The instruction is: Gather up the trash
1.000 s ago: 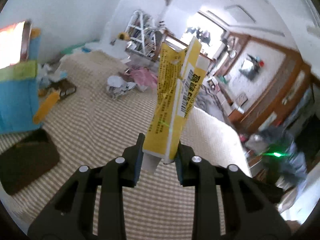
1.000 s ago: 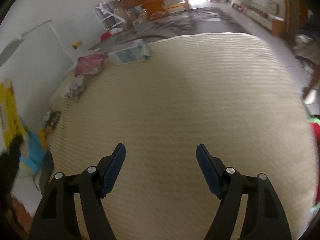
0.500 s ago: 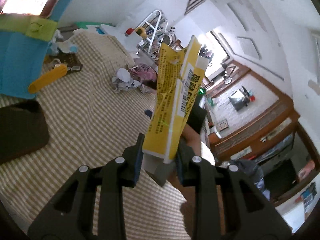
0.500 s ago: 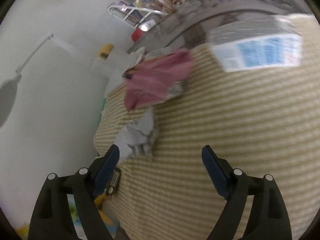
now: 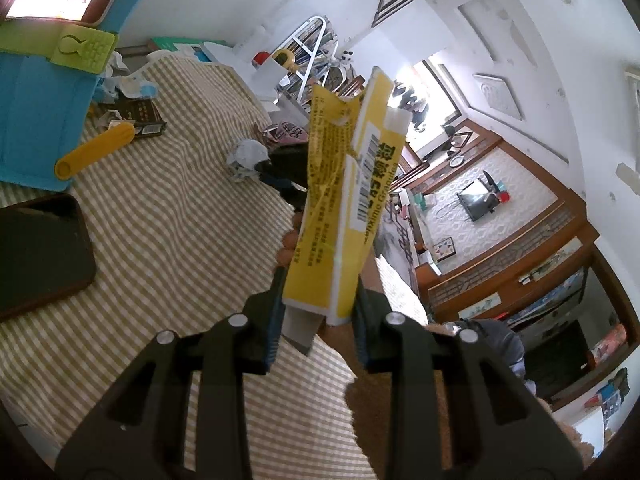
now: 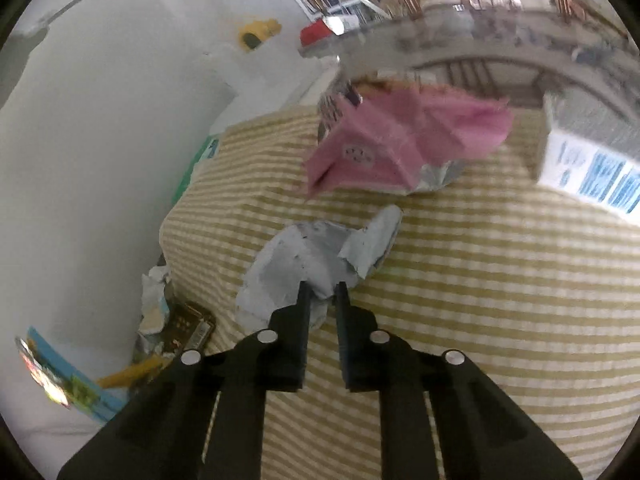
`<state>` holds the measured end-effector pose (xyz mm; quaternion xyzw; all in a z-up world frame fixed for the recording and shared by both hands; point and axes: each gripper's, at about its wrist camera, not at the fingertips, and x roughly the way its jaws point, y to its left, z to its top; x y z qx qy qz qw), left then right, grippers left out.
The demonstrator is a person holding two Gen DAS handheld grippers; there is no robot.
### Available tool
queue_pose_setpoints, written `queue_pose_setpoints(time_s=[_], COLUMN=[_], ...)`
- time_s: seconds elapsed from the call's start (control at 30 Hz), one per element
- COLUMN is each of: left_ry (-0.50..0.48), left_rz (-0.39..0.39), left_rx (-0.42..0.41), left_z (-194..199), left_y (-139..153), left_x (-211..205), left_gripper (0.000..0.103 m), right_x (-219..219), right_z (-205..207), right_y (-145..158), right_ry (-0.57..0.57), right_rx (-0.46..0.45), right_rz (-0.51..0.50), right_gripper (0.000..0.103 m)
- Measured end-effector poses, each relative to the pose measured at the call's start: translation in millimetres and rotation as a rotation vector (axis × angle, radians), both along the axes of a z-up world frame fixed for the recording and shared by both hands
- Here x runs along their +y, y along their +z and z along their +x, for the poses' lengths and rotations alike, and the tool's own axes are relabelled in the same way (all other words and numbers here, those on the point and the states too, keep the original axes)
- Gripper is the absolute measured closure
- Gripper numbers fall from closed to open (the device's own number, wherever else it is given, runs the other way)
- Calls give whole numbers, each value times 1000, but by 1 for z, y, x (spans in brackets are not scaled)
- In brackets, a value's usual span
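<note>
My left gripper [image 5: 318,292] is shut on the lower end of a torn yellow carton [image 5: 344,200], which stands up in front of the camera. In the right wrist view my right gripper [image 6: 322,294] has its jaws closing on a crumpled grey-white paper [image 6: 316,252], with a fold of it pinched between the tips. That paper [image 5: 246,156] also shows in the left wrist view, where the carton partly hides the dark right gripper and the hand holding it. A pink wrapper [image 6: 400,144] lies just beyond the paper.
All this lies on a checked bedspread [image 5: 180,220]. A blue and white box [image 6: 592,172] sits far right. A dark phone [image 5: 40,248], a blue case [image 5: 40,112], a yellow stick [image 5: 96,152] and a dark packet [image 5: 140,116] lie left, near the wall.
My right gripper swept across the bed to the crumpled paper, and its wide jaws came together on it. The left gripper rolled and kept its hold on the carton.
</note>
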<state>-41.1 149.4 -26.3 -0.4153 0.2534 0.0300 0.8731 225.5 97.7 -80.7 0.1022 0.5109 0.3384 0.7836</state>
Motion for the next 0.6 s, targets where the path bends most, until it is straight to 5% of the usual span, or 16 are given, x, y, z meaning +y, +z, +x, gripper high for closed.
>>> queue_pose_setpoints(time_s=[0.6], left_ry=[-60], left_rz=[67], left_rx=[43], left_z=[12], left_y=[-4], left_x=[-13], left_gripper=[74], right_x=[-162], right_z=[-88], right_y=[30], right_ry=[-13], right_rx=[-122], right_rz=[-75], right_gripper=[93])
